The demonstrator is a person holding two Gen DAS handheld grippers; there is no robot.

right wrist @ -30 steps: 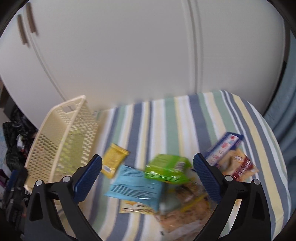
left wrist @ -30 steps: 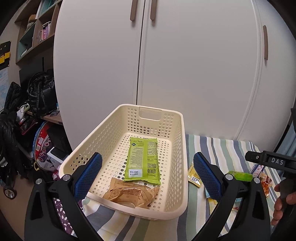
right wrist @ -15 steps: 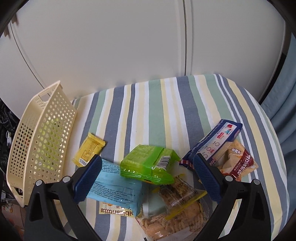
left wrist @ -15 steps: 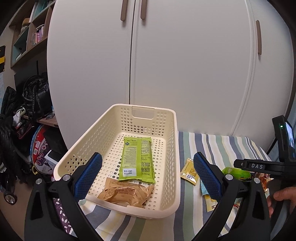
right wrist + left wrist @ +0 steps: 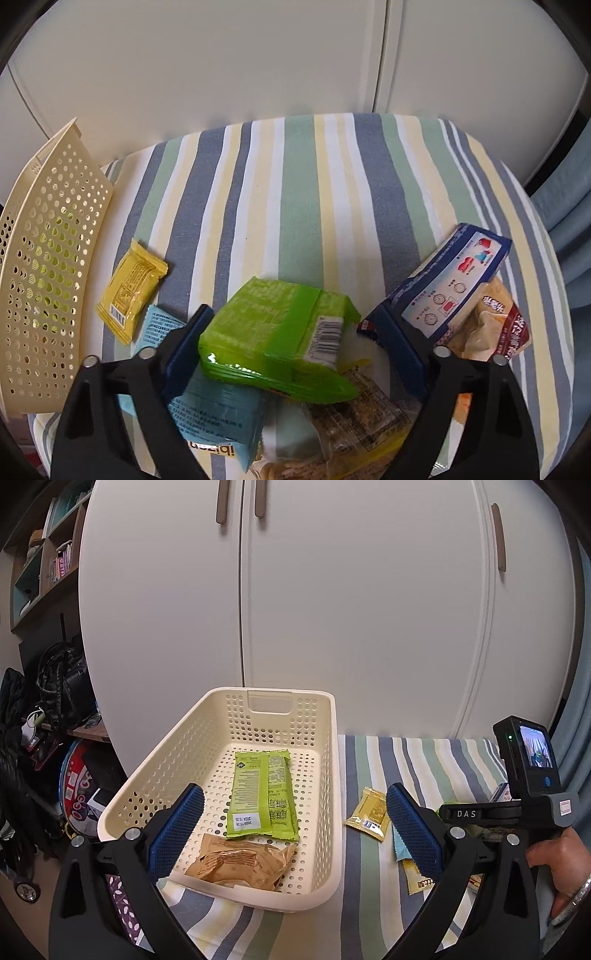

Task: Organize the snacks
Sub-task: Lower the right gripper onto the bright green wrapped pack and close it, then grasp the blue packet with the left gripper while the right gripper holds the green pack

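- Step in hand, as I judge it: picking the next snack from the pile for the basket (image 5: 328, 760). The right gripper (image 5: 295, 339) is lowered over the green pack (image 5: 277, 332) at lower centre of the right wrist view.
- Right jaws: spread wide, one finger on each side of the green pack. The left pad looks close to or touching the pack's edge, and there is a clear gap on the right side; nothing is clamped.
- The green pack lies on top of the heap, over a blue pack (image 5: 210, 413) and a clear bag (image 5: 354, 424), with a blue-white box (image 5: 454, 291) at right and a yellow packet (image 5: 131, 288) alone at left, near the basket wall (image 5: 44, 280).
- Left gripper (image 5: 291, 834): jaws released and empty, hovering over the near end of the basket in the lower middle of its view.
- The basket already holds a green bag (image 5: 264, 794) and a brown bag (image 5: 240, 860); several snacks lie outside on the striped cloth (image 5: 332, 184).
- Next move calls for closing squarely on the green pack without snagging the wrappers beneath, then lifting clear before swinging left to the basket.
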